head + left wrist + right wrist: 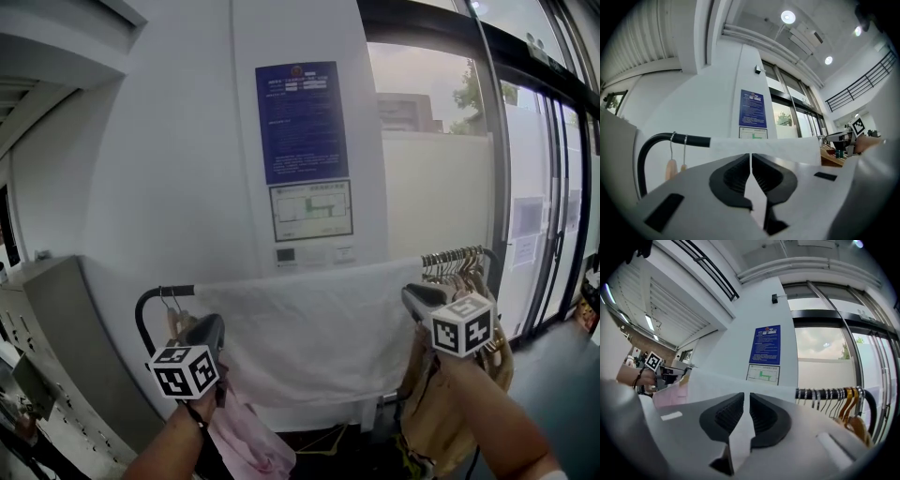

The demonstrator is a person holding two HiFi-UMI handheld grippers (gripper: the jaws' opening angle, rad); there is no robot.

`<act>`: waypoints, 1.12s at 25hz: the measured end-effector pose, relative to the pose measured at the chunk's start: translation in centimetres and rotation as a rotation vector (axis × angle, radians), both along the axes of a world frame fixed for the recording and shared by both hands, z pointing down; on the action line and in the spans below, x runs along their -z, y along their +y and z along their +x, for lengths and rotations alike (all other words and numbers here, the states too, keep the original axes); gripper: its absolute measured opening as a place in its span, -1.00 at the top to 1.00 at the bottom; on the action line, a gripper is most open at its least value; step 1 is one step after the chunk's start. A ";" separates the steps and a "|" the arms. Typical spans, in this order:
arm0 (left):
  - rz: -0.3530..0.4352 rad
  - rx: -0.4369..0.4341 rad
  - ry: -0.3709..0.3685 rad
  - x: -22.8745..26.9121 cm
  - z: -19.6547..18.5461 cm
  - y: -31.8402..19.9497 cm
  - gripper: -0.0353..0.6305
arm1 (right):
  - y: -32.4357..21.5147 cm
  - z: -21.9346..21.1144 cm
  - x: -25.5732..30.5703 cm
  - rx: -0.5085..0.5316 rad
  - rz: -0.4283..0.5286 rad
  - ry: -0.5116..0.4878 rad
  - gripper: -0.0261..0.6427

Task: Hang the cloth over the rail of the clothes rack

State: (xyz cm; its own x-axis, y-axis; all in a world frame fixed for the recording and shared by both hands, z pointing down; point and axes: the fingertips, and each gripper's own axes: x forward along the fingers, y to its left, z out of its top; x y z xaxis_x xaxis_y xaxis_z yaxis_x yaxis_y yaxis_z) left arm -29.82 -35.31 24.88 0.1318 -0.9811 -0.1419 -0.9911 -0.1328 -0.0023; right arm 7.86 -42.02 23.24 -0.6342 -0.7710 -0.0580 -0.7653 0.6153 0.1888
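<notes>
Between the left gripper (750,164) and right gripper (746,401), each clamped on its edge, the cloth (309,333) drapes over the rail (691,140), though only the gripper views show the jaws, which the head view hides.

Head view faces the rail (178,291) nearby; both gripper views, close below, look up at it.

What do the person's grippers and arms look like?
The left gripper and right gripper are grey bodies with black ribbed pads, each carrying a white cube with black square markers. Forearms are bare; a dark band circles the left wrist.
</notes>
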 end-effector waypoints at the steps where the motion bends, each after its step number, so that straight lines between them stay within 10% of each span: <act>1: 0.005 -0.022 -0.008 -0.5 1.5 0.4 0.87 | 1.0 -1.2 -1.1 0.025 0.003 -0.001 0.83; 12: -0.011 -0.209 -0.008 -8.4 16.4 1.5 0.88 | 6.3 -11.3 -10.9 0.188 -0.086 -0.110 0.92; 28: -0.053 -0.218 -0.005 -8.8 18.2 -0.2 0.88 | 6.8 -14.5 -10.1 0.194 -0.070 -0.118 0.92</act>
State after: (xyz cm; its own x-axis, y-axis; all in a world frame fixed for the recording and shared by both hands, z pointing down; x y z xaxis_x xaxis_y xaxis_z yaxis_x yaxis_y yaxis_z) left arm -11.57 -35.50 33.71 0.3424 -0.9353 -0.0895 -0.9388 -0.3443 0.0056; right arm -6.66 -35.26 33.31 -0.7631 -0.6398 -0.0909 -0.6454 0.7618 0.0566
